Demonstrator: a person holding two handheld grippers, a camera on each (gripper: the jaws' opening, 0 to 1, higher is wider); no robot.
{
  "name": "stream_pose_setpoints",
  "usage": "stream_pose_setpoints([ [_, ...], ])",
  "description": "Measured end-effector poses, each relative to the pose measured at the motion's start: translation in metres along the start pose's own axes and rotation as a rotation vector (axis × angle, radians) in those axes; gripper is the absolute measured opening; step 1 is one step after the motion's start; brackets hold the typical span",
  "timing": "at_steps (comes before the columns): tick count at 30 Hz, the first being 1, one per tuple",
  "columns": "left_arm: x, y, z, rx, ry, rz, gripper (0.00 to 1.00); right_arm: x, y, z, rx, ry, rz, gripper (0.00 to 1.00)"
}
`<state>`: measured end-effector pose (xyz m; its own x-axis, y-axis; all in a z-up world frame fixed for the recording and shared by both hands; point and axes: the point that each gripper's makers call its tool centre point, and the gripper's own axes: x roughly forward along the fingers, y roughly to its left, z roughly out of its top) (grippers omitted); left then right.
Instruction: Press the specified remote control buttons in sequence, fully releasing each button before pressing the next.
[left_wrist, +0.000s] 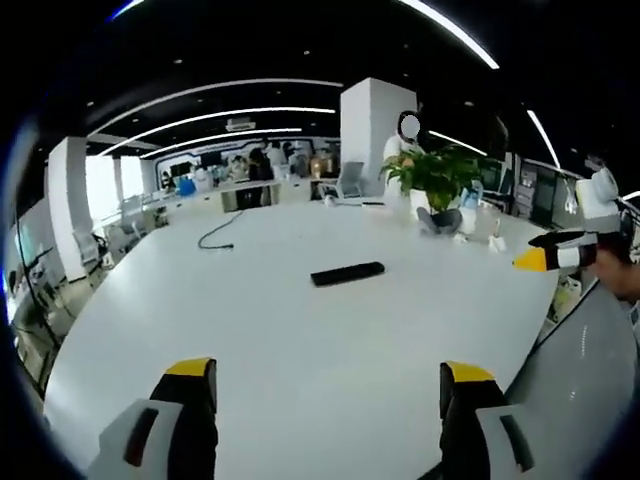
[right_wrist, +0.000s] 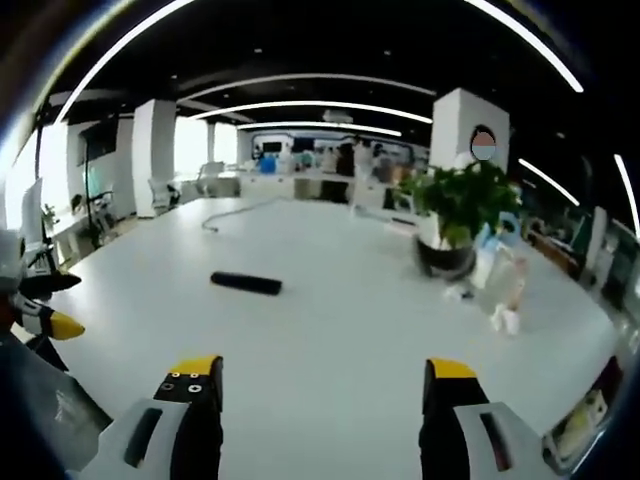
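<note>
Both my grippers hover short of the remote: left gripper (left_wrist: 325, 385) and right gripper (right_wrist: 320, 385), fingers wide apart, holding nothing. I judge they're held back to keep everything in sight. Remote (left_wrist: 347, 273) lies flat mid-worktop (left_wrist: 300, 340), well this side of the potted plant (left_wrist: 437, 180), cable (left_wrist: 215, 235) beyond.

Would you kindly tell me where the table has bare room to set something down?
Free: the white table between the tongs and the remote, and beyond it toward the cable. Crowded: around the potted plant and the small bottles beside it.
</note>
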<state>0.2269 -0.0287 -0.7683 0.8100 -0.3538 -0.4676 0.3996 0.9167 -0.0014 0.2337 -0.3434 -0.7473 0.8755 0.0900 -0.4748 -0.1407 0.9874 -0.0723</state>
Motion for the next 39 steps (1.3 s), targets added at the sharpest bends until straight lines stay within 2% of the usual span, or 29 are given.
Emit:
stream_pose_setpoints([
  [3,0.003,0.002,-0.015,0.005,0.076,0.011,1.0,-0.001,-0.001,0.001,0.004,-0.009,-0.002,0.81],
  [5,0.005,0.0,-0.019,0.007,0.096,0.001,1.0,0.0,0.0,-0.001,-0.004,0.003,0.0,0.81],
  [8,0.003,0.0,-0.011,0.0,0.047,-0.003,1.0,-0.001,0.002,0.001,-0.018,-0.004,0.004,0.81],
  [14,0.003,0.004,-0.015,-0.012,0.072,0.013,1.0,-0.002,0.002,0.002,-0.02,-0.014,0.004,0.82],
  [17,0.001,0.004,-0.004,0.024,0.015,0.025,1.0,-0.001,0.003,0.003,-0.03,-0.014,0.011,0.83],
  [20,-0.001,0.004,0.0,0.041,-0.008,0.033,1.0,0.001,0.007,0.001,-0.041,-0.005,0.023,0.87],
  [26,-0.001,0.006,-0.002,0.028,0.004,0.036,1.0,0.0,0.009,0.001,-0.056,-0.005,0.029,0.88],
  [31,-0.003,0.005,0.004,0.028,-0.025,0.031,1.0,0.0,0.007,0.0,-0.059,0.0,0.018,0.87],
  [39,-0.003,0.008,0.003,0.038,-0.018,0.049,1.0,-0.001,0.001,0.0,-0.031,-0.005,0.0,0.87],
])
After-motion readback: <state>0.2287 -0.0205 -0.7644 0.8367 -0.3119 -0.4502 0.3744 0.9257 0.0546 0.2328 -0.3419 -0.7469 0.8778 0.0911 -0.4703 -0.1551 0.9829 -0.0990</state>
